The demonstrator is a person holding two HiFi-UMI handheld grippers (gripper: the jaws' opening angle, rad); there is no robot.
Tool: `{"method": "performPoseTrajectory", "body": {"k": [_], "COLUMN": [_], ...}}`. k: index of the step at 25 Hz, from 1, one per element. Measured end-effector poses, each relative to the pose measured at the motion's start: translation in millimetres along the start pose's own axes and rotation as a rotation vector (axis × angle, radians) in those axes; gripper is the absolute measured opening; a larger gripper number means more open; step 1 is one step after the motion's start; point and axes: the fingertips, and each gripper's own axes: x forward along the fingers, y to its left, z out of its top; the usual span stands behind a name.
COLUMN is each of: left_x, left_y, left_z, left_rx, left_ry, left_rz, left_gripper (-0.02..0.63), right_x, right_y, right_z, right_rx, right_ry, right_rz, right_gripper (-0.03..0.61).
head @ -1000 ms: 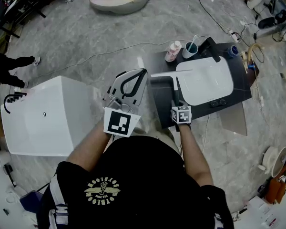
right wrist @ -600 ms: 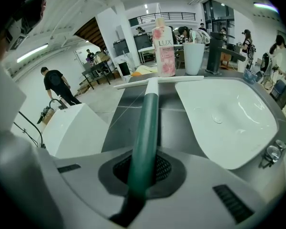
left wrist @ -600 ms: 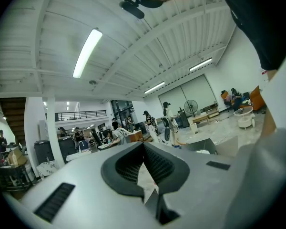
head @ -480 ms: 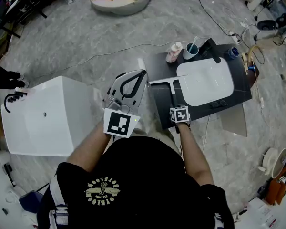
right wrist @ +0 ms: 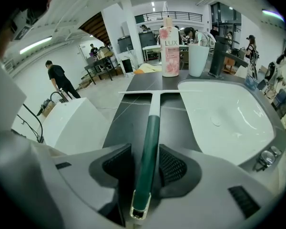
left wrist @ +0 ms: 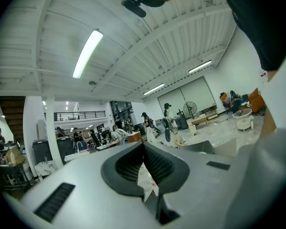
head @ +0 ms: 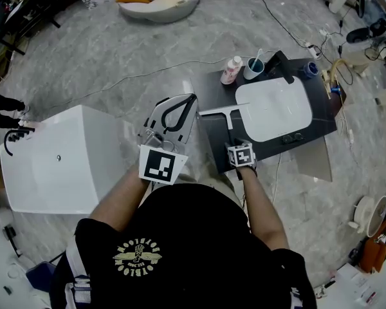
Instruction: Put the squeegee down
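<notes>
Reaching forward with the right forearm, a person tips the right gripper (head: 233, 132) steeply down over a dark table (head: 212, 148), while the left gripper (head: 192, 98) is held level in front of the chest, off the table's left edge and above the grey floor

The squeegee (head: 220, 111) lies on the table just left of the white basin (head: 276, 111), blade at the far end and handle running back toward the person. In the right gripper view the green handle of the squeegee (right wrist: 150, 137) runs between the fingers of the right gripper (right wrist: 145, 149), which are opening: a dark gap shows on each side and neither pad presses on it. The head view hides those gaps behind the marker cube but gives the full layout, with a pink bottle (head: 231, 69), a cup (head: 255, 66) and a black faucet (head: 283, 66) along the table's far side and a white tub (head: 64, 156) well apart on the left

The left gripper view shows none of the table, only a ribbed ceiling, strip lights and distant people in a hall; there the fingers of the left gripper (left wrist: 144, 144) meet at their tips
</notes>
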Motion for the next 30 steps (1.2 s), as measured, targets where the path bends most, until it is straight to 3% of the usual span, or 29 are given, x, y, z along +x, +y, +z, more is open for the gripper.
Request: {"method": "performPoseTrajectory", "body": {"k": [6, 12, 20, 24, 30], "left_x": [-5, -4, -9, -14, -23], "left_y": [-4, 3, 5, 7, 8], "left_z": [8, 6, 10, 11, 19], "left_rx": [-0.006, -0.014, -0.016, -0.024, -0.014], "left_ry": [-0.016, -0.032, -0.05, -0.057, -0.072], "left_rz": [-0.003, -0.002, 0.0, -0.001, -0.002], "left_gripper": [0.023, 0.023, 0.023, 0.023, 0.023], "right_x": [-37, -72, -152, -195, -266], "right_y": [-6, 1, 3, 12, 22], "right_z": [15, 54, 104, 130, 164], "right_rx": [-0.05, -0.013, 0.001, 0.006, -0.075], "right_ry": [-0.086, -0.259, -0.561, -0.703, -0.793], "right_rz": [-0.071, -0.062, -0.147, -0.141, -0.19], "right_gripper": [0.192, 0.19, 0.043, 0.029, 0.028]}}
